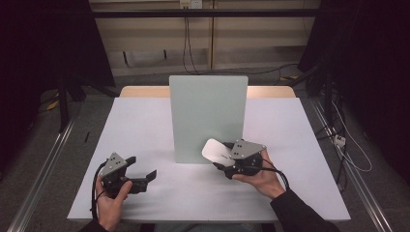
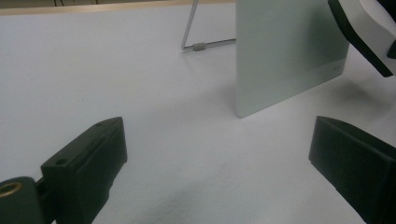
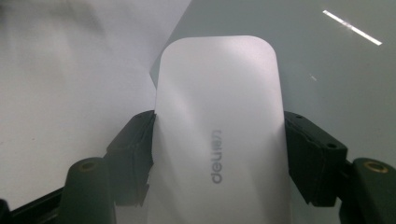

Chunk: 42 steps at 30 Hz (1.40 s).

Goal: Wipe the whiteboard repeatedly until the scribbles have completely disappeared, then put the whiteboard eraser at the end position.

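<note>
A pale green board [image 1: 208, 116] stands upright in the middle of the white table [image 1: 145, 125]. My right gripper [image 1: 220, 160] is shut on a white eraser [image 1: 214, 150] with rounded corners, held just in front of the board's lower right part. In the right gripper view the black fingers [image 3: 135, 149] press both long sides of the eraser [image 3: 219, 116], which bears grey "deli" lettering. Its dark underside [image 2: 359, 42] appears in the left gripper view. My left gripper [image 1: 142, 166] rests low at the front left, open and with nothing between its jaws [image 2: 219, 154].
A thin wire stand [image 2: 201, 45] props the board [image 2: 285, 51] from behind. The table's wooden far edge [image 1: 140, 91] lies beyond the board. Cables [image 1: 348, 150] and metal rails [image 1: 43, 164] run along the floor on both sides.
</note>
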Each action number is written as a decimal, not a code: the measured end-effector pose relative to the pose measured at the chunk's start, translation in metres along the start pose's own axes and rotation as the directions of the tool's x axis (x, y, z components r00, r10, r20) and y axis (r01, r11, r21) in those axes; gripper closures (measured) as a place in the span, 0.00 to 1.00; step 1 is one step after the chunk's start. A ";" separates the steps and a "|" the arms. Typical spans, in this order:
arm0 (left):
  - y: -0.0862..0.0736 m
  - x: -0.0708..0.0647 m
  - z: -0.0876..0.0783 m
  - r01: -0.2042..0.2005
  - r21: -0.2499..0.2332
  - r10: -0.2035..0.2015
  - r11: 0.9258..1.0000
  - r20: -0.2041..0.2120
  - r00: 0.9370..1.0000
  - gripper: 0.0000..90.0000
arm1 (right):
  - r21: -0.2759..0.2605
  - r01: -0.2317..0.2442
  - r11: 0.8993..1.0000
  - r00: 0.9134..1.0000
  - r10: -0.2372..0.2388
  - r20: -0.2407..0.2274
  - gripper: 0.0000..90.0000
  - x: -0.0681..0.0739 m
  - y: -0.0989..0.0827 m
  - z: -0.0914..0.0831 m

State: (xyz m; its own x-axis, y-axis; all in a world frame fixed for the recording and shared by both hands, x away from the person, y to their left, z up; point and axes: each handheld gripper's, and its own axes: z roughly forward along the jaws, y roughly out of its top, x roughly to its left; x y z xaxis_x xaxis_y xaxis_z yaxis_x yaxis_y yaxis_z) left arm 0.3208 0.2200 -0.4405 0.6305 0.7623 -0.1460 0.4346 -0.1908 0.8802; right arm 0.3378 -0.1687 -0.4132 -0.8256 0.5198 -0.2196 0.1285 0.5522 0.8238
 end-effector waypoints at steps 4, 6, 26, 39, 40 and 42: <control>0.000 -0.001 0.000 0.002 -0.001 -0.002 1.000 0.002 1.000 0.05 | 0.034 -0.025 0.999 1.000 0.026 -0.011 0.35 0.001 -0.002 -0.002; 0.000 -0.001 0.000 -0.005 0.004 0.005 1.000 0.001 1.000 0.05 | 0.047 -0.038 0.998 0.999 0.039 -0.025 0.35 0.002 -0.002 -0.003; 0.000 -0.001 0.000 -0.001 0.003 0.001 1.000 0.000 1.000 0.05 | 0.178 -0.087 0.980 0.987 0.109 -0.120 0.35 0.011 -0.003 -0.003; 0.001 -0.002 0.000 -0.008 0.002 0.008 1.000 0.003 1.000 0.05 | 0.234 -0.017 0.972 0.967 0.075 -0.243 0.35 0.028 0.005 0.016; 0.001 -0.002 0.000 -0.010 0.001 0.010 1.000 0.001 1.000 0.05 | 0.237 -0.012 0.972 0.966 0.073 -0.250 0.35 0.030 0.006 0.017; 0.001 -0.002 0.000 -0.008 0.003 0.008 1.000 0.002 1.000 0.05 | 0.240 0.002 0.971 0.961 0.065 -0.270 0.35 0.033 0.007 0.021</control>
State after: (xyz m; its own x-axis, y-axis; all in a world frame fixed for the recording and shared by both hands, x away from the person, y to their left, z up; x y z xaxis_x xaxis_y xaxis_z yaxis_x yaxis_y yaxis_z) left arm 0.3200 0.2183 -0.4395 0.6357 0.7592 -0.1396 0.4313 -0.1993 0.8799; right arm 0.3234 -0.1341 -0.4262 -0.9332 0.3589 -0.0163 0.2549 0.6935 0.6738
